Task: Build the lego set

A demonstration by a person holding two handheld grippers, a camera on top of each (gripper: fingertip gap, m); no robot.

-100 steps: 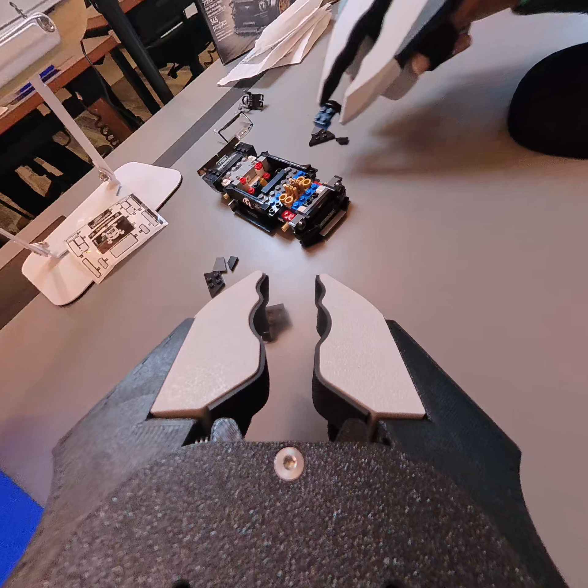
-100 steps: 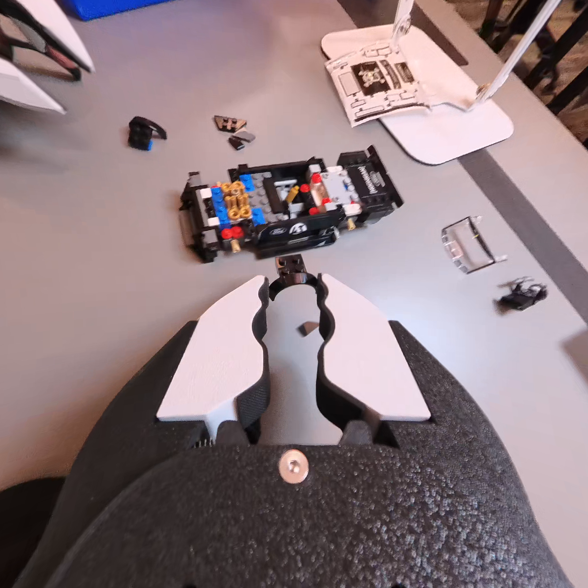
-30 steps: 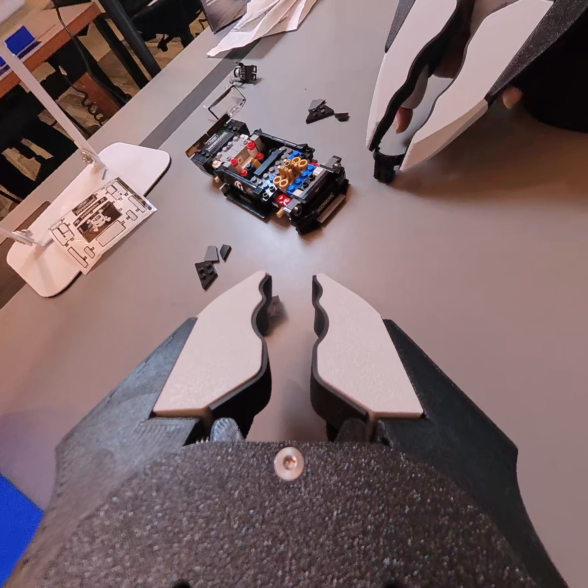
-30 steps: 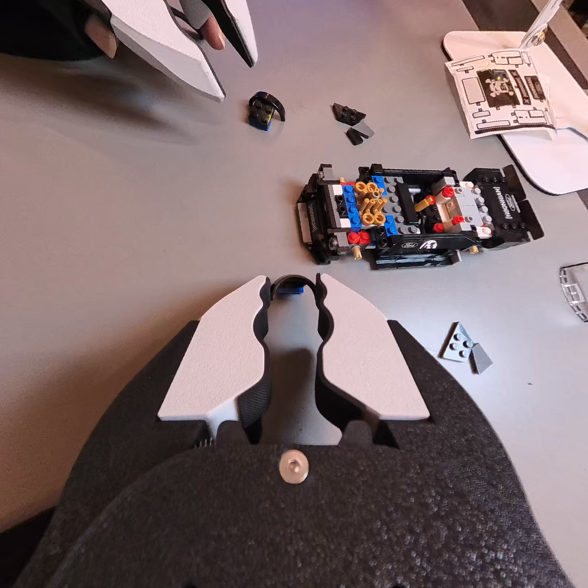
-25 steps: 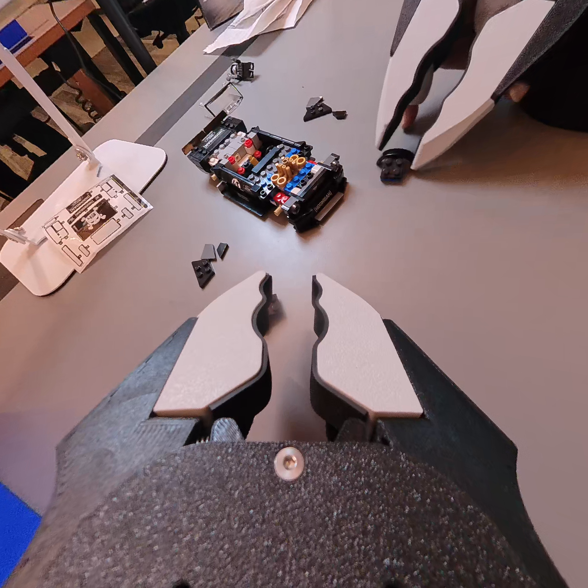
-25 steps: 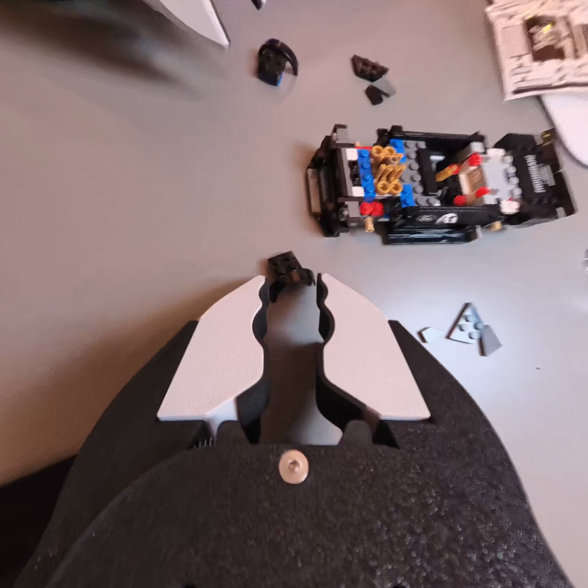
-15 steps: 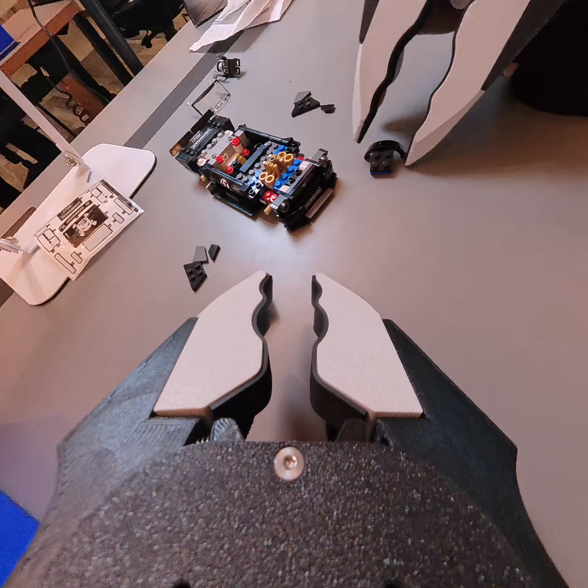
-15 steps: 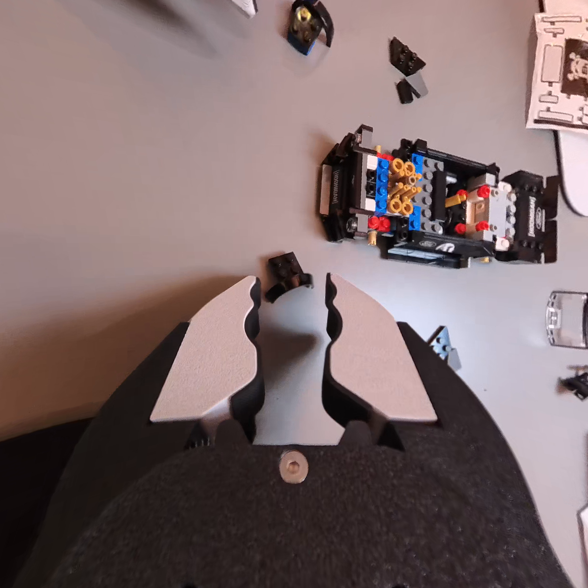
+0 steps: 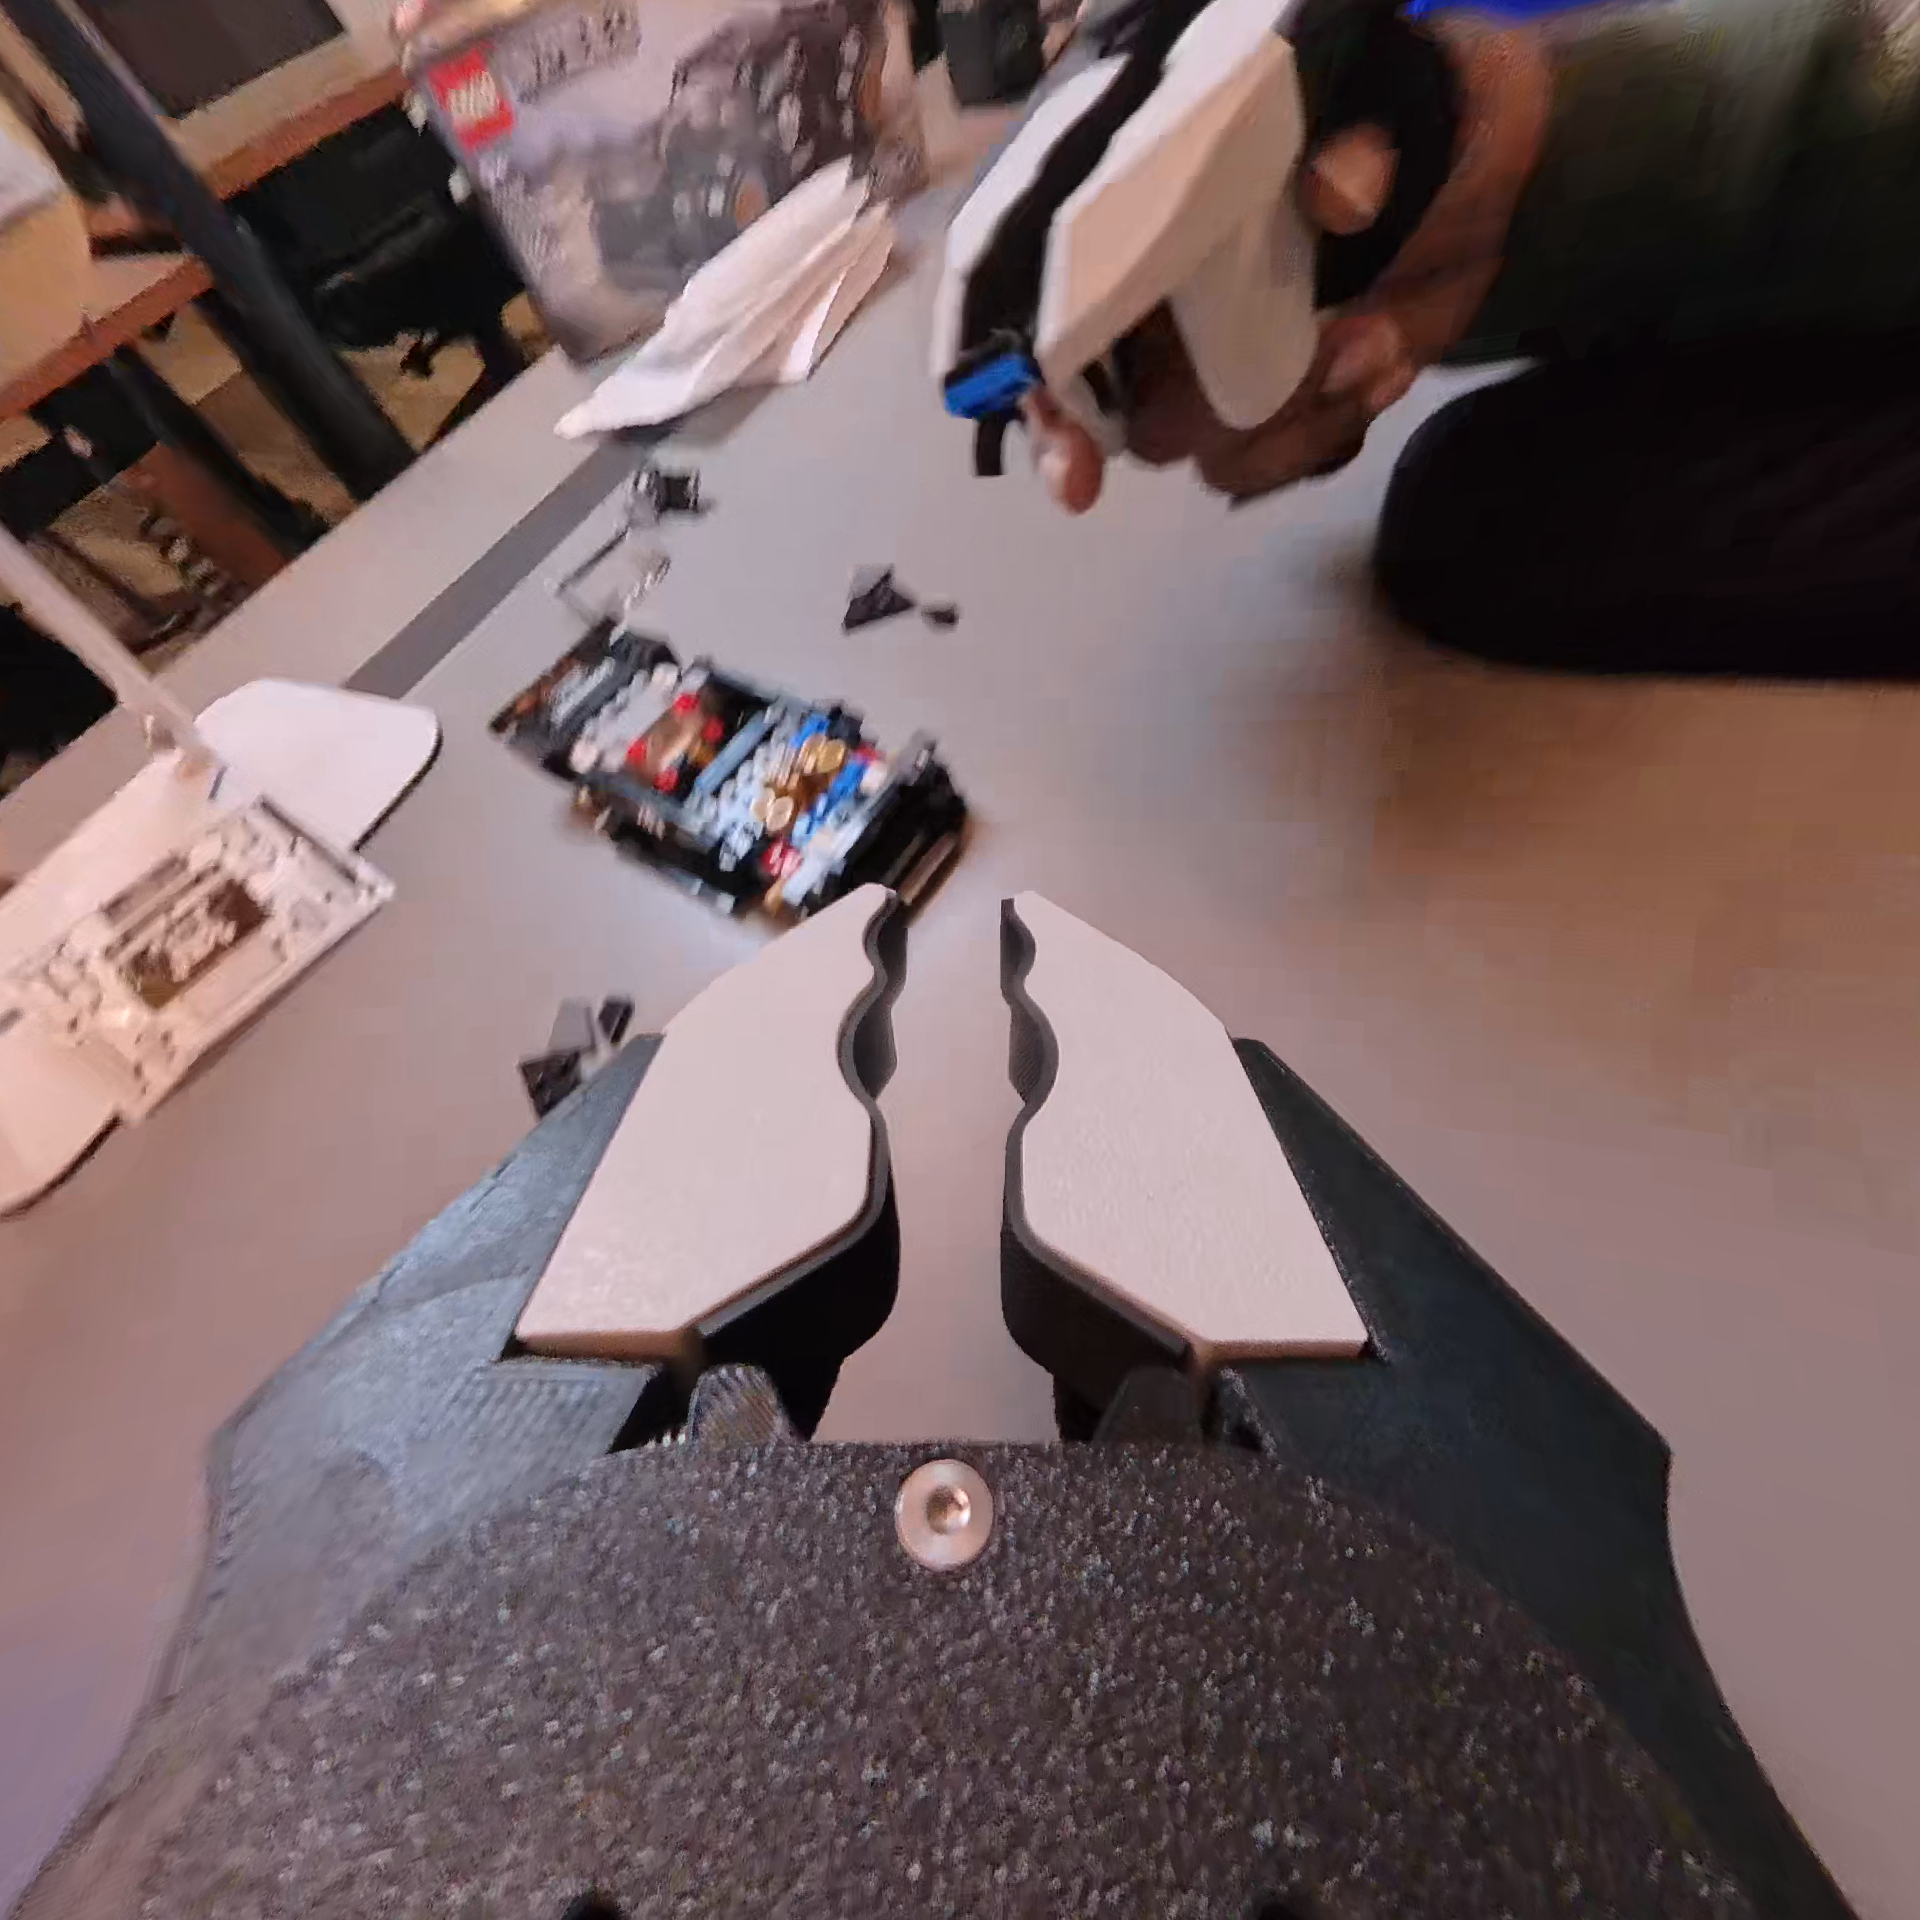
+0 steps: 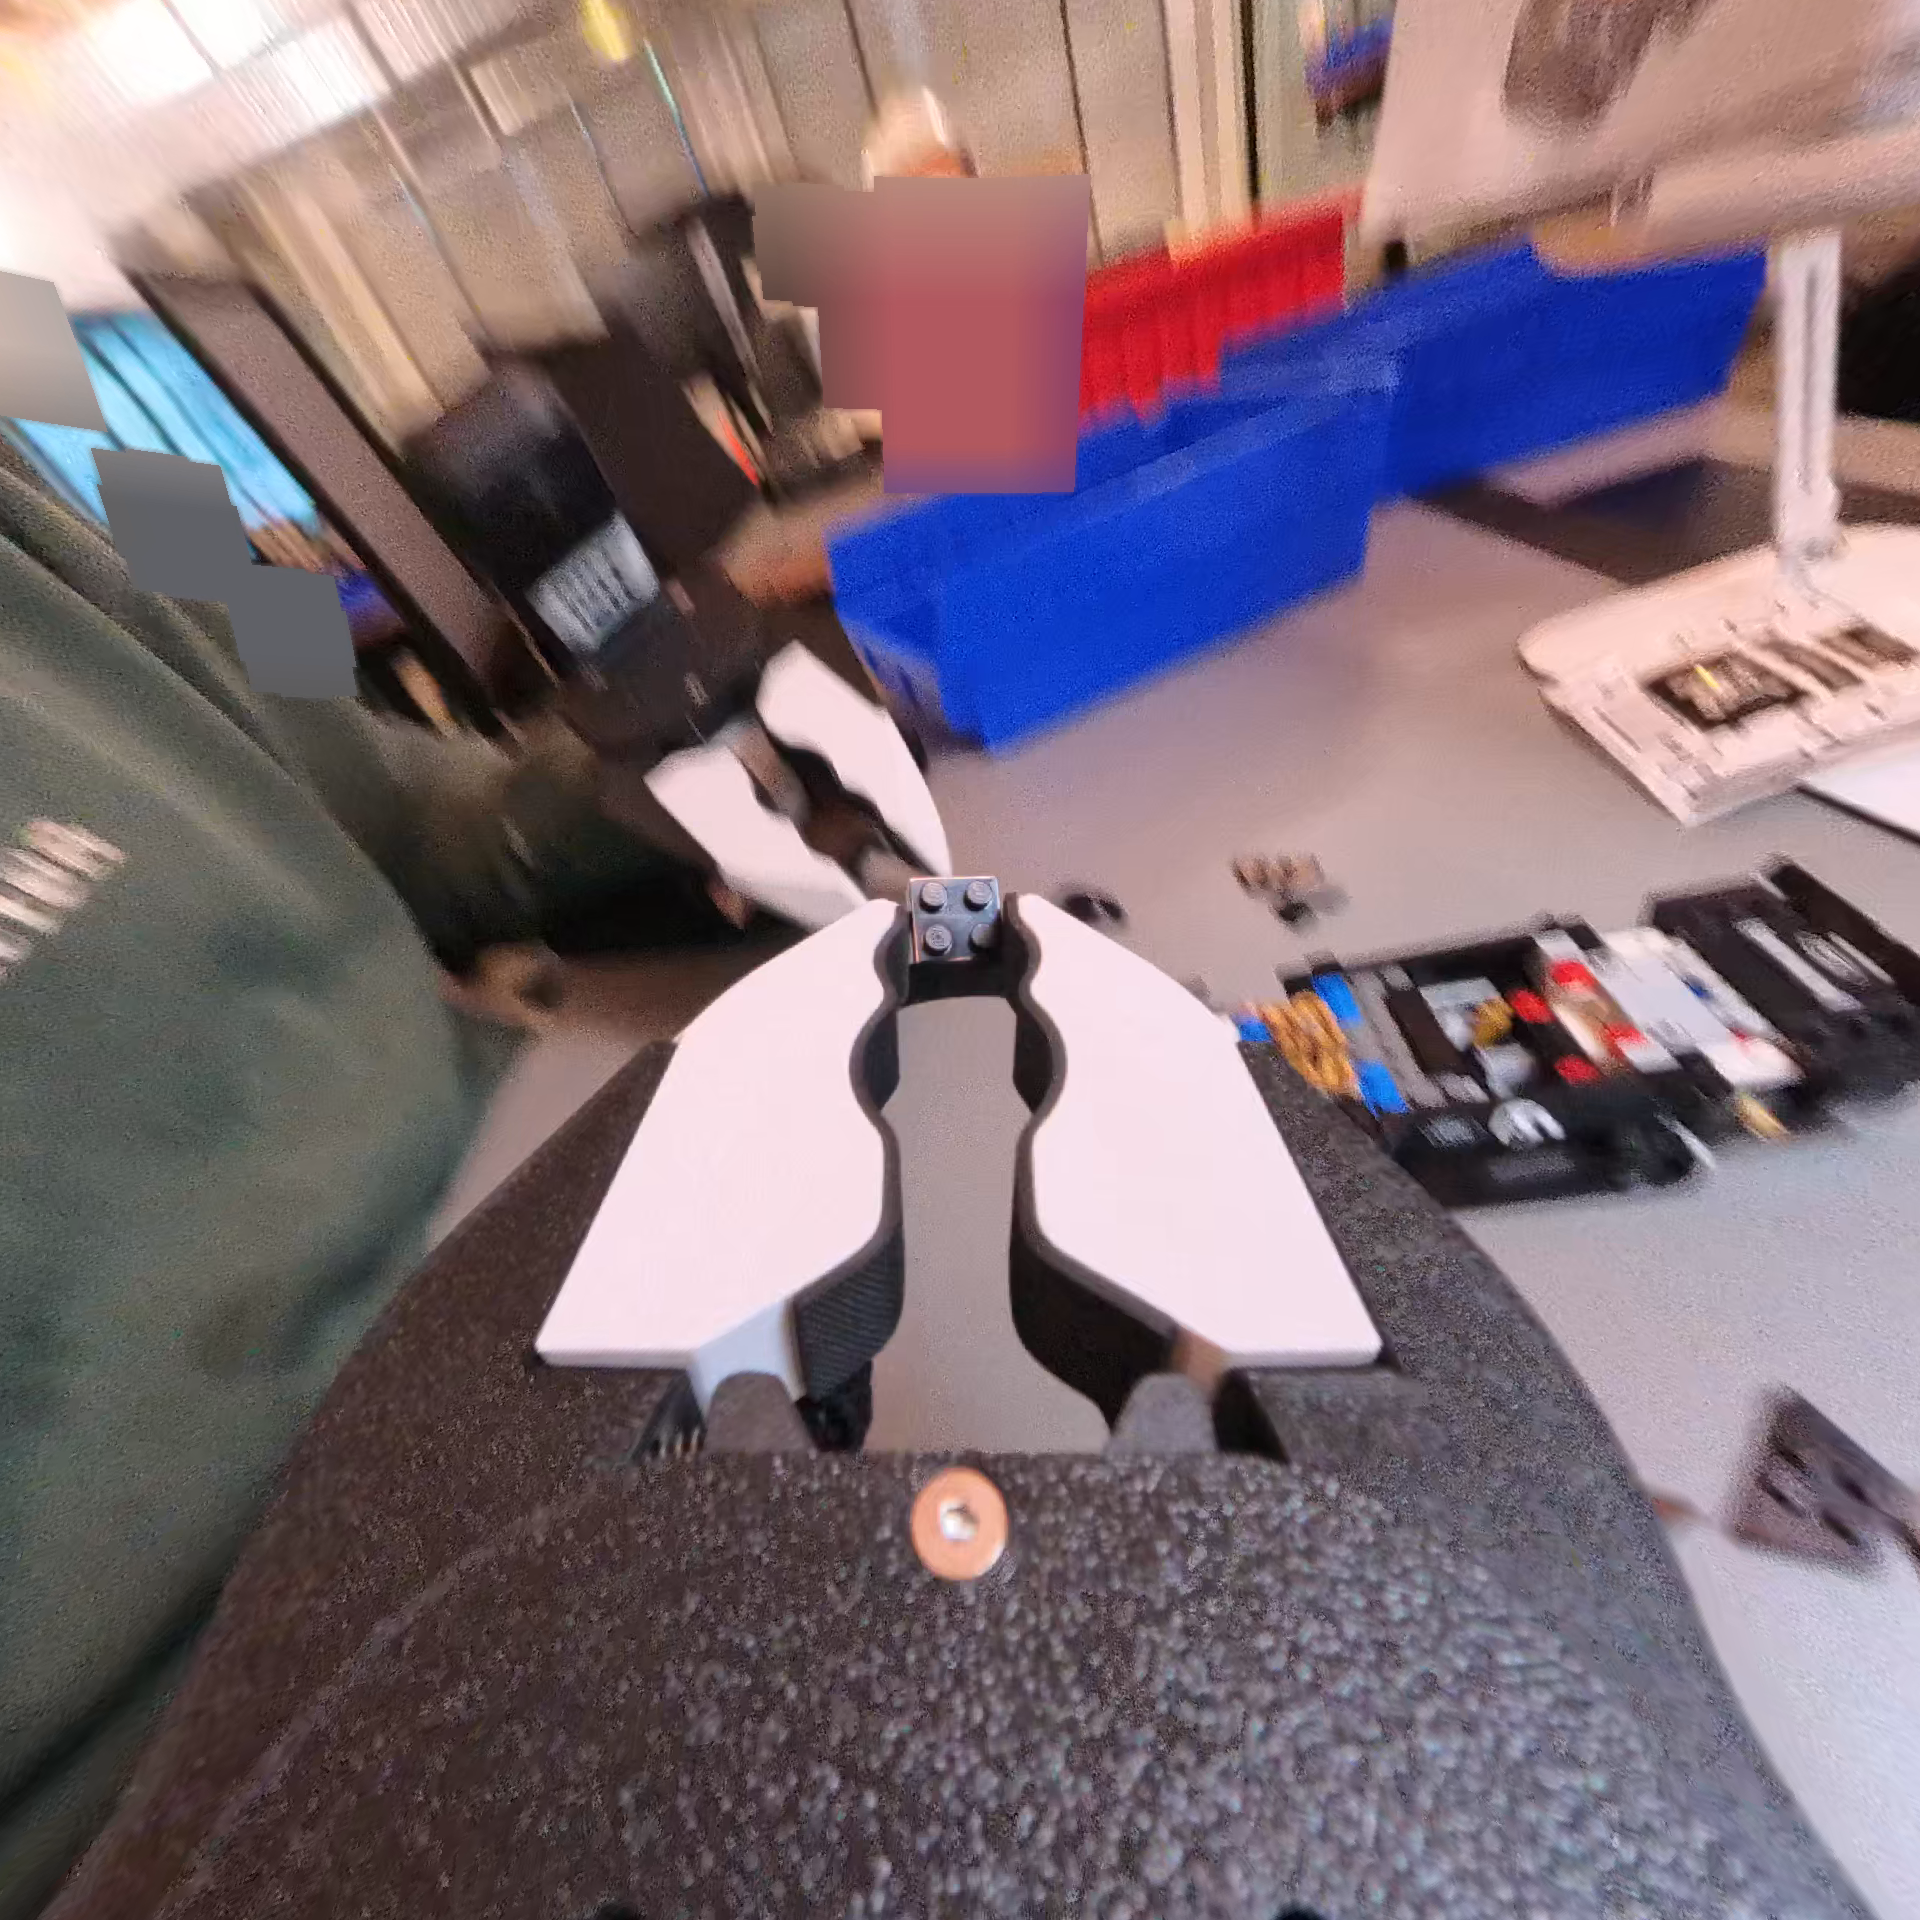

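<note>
grey table (image 9: 1351,935) bears the lego car (image 9: 738,790); right gripper (image 10: 956,920) fingers pinch a studded black brick (image 10: 953,920), left gripper (image 9: 945,914) fingers parted, empty.

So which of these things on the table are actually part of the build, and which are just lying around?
Part of the build:
- half-built car
- small studded piece held by the right gripper
- loose dark pieces
- sticker sheet

Lying about:
- blue bins
- white papers
- set box

A white stand base (image 9: 312,748) with a slanted white pole sits at the tabletop's (image 9: 1351,935) left edge. Blue bins (image 10: 1195,540) line the far side in the right wrist view, red ones (image 10: 1195,301) behind them. White crumpled paper (image 9: 758,312) lies near the far edge.
</note>
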